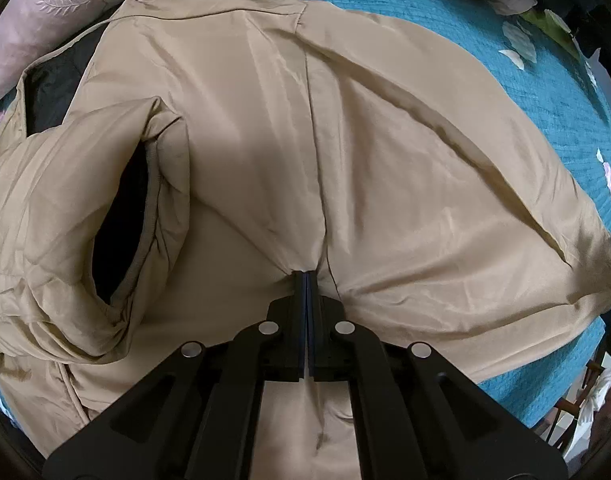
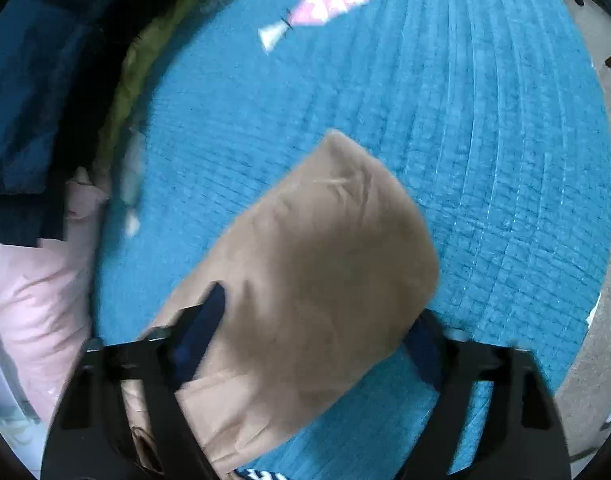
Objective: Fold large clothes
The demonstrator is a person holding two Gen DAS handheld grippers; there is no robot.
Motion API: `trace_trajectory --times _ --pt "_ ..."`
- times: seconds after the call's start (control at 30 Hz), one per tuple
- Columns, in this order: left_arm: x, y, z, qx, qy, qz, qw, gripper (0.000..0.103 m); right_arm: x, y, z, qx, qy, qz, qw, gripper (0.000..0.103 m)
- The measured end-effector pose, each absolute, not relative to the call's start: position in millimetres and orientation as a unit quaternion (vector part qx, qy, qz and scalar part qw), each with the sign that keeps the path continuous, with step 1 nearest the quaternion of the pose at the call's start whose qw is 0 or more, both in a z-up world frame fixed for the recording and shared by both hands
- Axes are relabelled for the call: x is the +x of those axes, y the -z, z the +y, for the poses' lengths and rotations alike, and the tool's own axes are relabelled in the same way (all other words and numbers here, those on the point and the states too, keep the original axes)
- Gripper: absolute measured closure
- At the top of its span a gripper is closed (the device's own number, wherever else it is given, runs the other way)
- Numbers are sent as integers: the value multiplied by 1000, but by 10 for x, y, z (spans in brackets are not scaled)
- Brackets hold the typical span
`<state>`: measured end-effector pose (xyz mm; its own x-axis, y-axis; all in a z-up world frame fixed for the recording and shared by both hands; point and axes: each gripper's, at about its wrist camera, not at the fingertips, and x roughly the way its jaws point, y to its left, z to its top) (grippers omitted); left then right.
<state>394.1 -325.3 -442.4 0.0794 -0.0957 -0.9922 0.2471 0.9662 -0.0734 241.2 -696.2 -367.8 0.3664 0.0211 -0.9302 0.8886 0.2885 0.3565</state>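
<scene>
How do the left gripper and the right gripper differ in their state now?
The left gripper is shut, pinching the tan jacket at a seam; the right gripper stands apart around a jacket fold. The left view is sharp, the right one blurred. Both are black with blue pads, above the teal bedspread.

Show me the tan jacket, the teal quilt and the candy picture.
tan jacket (image 1: 245, 128): left wrist view, its back panel.
teal quilt (image 2: 485, 140): right wrist view, bare stitched surface.
candy picture (image 2: 333, 0): right wrist view, pink middle.

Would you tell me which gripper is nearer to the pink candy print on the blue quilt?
Right. The right gripper straddles the tan jacket, with the candy print ahead. The left gripper pinches the jacket's middle.
</scene>
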Motion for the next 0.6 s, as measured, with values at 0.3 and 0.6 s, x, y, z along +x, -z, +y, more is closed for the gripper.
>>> trace_trajectory --times 0.3,0.6 --pt "3929 4428 -3235 50 116 669 732 103 2249 3539 -6799 456 324 450 696 95" --pt "3941 4261 -3203 36 125 674 727 103 2134 2951 -6595 449 284 418 737 95"
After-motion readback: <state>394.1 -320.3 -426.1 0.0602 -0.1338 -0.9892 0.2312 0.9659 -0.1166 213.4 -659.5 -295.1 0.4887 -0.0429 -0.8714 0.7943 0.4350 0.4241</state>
